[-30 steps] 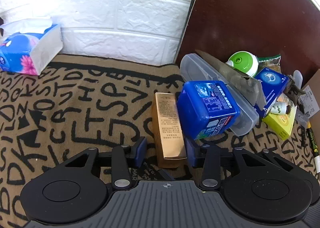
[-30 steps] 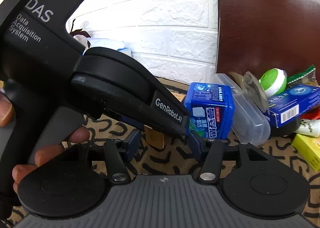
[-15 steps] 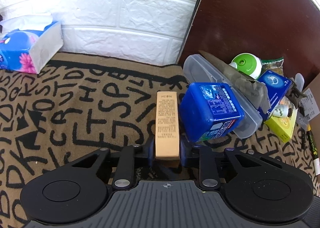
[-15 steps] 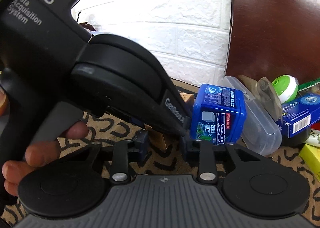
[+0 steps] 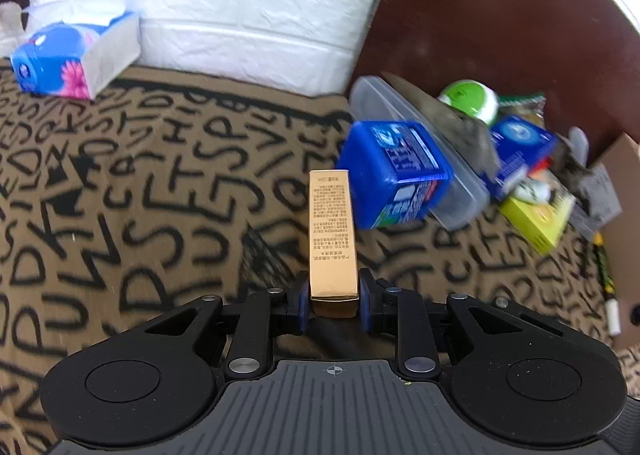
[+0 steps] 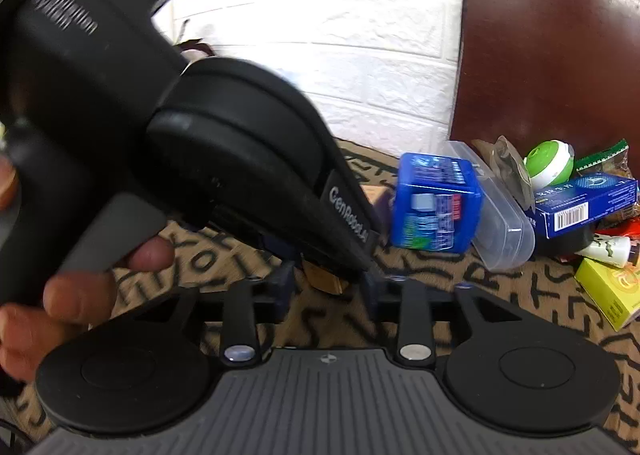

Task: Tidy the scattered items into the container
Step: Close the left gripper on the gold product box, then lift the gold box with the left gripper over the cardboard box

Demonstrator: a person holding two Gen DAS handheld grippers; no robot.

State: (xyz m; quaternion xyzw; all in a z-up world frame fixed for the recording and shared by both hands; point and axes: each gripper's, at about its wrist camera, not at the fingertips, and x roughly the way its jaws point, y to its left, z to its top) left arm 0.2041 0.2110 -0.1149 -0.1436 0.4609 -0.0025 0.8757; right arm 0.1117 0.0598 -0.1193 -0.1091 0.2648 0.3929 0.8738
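Since a second ago: left claw (image 5: pixel 334 293) closed on gold box (image 5: pixel 332 233); long axis forward, container right. Right claw (image 6: pixel 326 289) empty, narrow.

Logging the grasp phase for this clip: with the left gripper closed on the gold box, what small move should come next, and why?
Probably a short lift straight up. The left gripper is shut on the near end of the gold box, whose far end points at the blue tub close by. Raising it first should clear the tub before any carry. The right gripper is open and holds nothing.
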